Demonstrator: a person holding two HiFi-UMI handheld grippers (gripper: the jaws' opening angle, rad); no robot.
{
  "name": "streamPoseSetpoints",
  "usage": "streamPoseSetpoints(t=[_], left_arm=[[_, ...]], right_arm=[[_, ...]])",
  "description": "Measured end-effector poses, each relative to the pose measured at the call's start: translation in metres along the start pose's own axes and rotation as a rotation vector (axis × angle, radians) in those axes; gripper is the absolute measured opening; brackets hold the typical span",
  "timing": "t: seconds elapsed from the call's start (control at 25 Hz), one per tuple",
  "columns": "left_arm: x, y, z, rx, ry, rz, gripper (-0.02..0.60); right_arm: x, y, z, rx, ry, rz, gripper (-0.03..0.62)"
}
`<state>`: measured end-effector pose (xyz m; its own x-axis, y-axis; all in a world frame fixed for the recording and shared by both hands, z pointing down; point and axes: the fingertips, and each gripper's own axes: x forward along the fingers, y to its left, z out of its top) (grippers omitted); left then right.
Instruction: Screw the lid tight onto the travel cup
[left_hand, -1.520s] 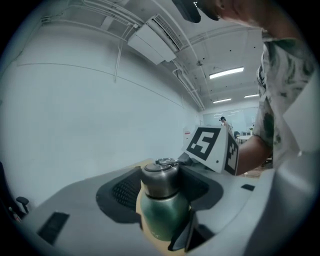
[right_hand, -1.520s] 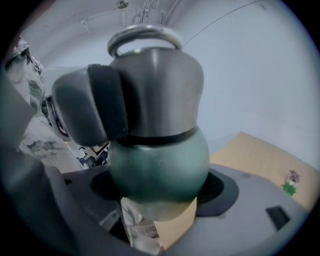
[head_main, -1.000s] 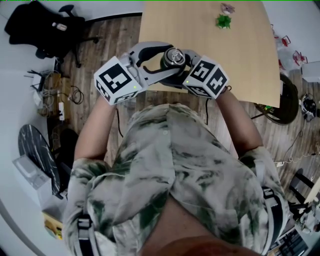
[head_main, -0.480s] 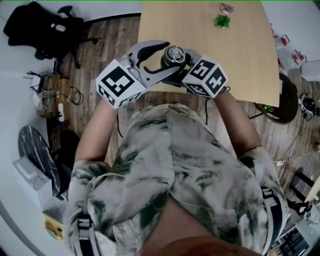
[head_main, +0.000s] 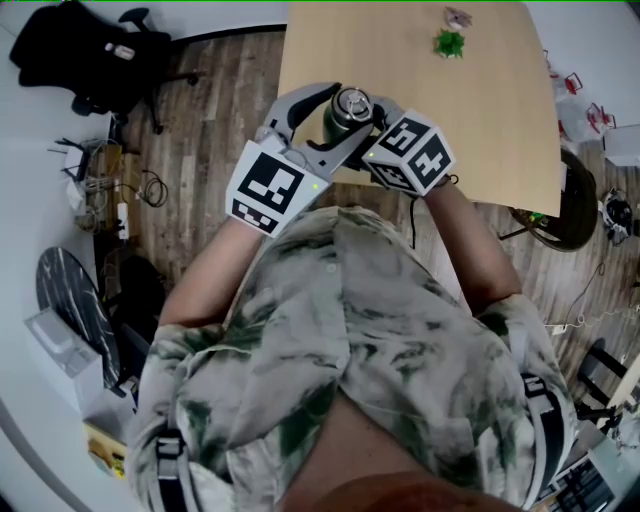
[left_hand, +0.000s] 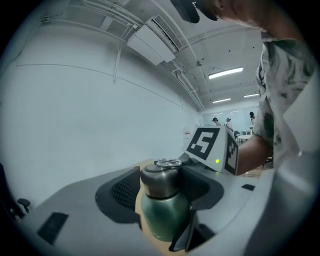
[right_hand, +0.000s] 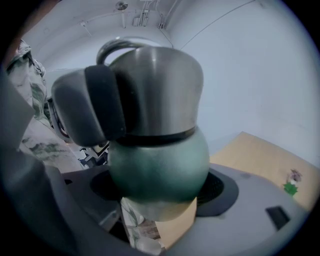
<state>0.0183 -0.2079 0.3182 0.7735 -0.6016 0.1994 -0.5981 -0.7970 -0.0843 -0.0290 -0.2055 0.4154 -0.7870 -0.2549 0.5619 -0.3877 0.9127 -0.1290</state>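
- Right gripper (right_hand: 156, 192) clamps the green travel cup (right_hand: 159, 160), held at 12 o'clock over the desk (head_main: 480, 110) edge.
- Left gripper (left_hand: 161, 189) clenches the lid (left_hand: 161, 176), already seated; final tightening likely remains.

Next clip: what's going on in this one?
A person is working a green travel cup with two handheld grippers, holding it up over the near edge of the wooden table. The right gripper is clamped on the cup's green body. The left gripper has its jaws closed on the steel lid, which already sits on the cup. The pictures do not show whether the lid is fully tight.
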Motion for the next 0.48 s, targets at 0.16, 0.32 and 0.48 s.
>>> streamPoseSetpoints(t=[0.16, 0.32, 0.48], left_arm=[[-0.0018, 0.0002, -0.0018, 0.013, -0.002, -0.015, 0.253], [-0.0025, -0.0019, -0.0019, 0.018, -0.01, -0.081, 0.25], [-0.0061, -0.005, 0.0007, -0.006, -0.045, -0.204, 0.25]], right_arm=[[0.0022, -0.0003, -0.0003, -0.006, 0.008, -0.01, 0.399], [0.0013, 0.0016, -0.0006, -0.017, 0.007, 0.006, 0.399], [-0.0006, 0.0065, 0.0014, -0.041, 0.002, 0.034, 0.399]])
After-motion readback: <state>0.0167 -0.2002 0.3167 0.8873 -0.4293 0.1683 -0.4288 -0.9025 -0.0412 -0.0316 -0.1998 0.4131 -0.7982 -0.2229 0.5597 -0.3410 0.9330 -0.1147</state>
